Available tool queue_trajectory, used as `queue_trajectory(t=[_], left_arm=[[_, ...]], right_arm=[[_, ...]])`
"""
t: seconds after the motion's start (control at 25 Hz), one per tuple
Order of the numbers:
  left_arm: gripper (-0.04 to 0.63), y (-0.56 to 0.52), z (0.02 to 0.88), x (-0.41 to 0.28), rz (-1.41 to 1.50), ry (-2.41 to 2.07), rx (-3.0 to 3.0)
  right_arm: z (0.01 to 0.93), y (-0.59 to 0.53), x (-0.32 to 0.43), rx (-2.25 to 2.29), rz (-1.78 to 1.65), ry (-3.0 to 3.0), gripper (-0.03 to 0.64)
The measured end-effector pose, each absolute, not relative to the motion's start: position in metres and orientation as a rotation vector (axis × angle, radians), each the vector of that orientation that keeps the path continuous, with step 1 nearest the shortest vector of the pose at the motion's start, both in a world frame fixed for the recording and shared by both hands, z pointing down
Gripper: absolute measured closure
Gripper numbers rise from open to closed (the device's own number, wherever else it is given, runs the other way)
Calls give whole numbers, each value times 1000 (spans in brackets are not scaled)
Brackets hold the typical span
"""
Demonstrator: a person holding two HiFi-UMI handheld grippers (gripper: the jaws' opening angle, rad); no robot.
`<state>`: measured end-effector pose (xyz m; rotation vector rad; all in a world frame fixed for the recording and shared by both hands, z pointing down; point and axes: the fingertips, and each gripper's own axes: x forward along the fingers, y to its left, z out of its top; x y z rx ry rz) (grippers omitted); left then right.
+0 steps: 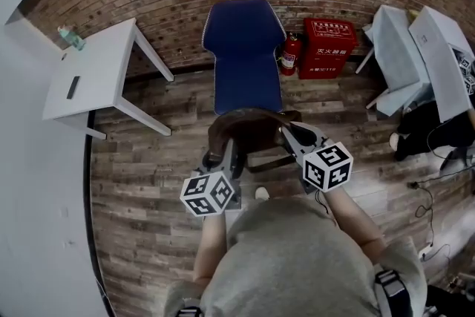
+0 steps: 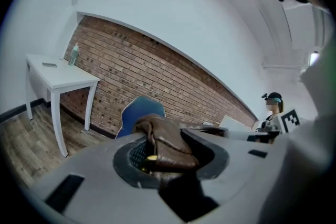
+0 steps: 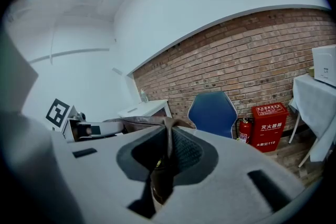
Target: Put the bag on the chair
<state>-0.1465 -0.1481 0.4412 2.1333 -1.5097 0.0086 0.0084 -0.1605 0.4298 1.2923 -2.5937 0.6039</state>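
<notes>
underside of the brown bag is out of sight; left claw pinches a thick leather fold; right claw is nearly pressed together on a thin strap; bag held up just before the blue chair.

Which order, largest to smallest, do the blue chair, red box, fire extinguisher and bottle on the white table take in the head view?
1. blue chair
2. red box
3. fire extinguisher
4. bottle
All stand near the brick wall, so nearness hardly skews this.
</notes>
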Motion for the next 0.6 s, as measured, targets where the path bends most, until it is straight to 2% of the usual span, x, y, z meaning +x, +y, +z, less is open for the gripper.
queue_trajectory(t=[0.6], left_arm=[[472, -219, 452, -169, 22, -1476, 2138]], right_arm=[[439, -231, -14, 1297, 601, -2558, 584]])
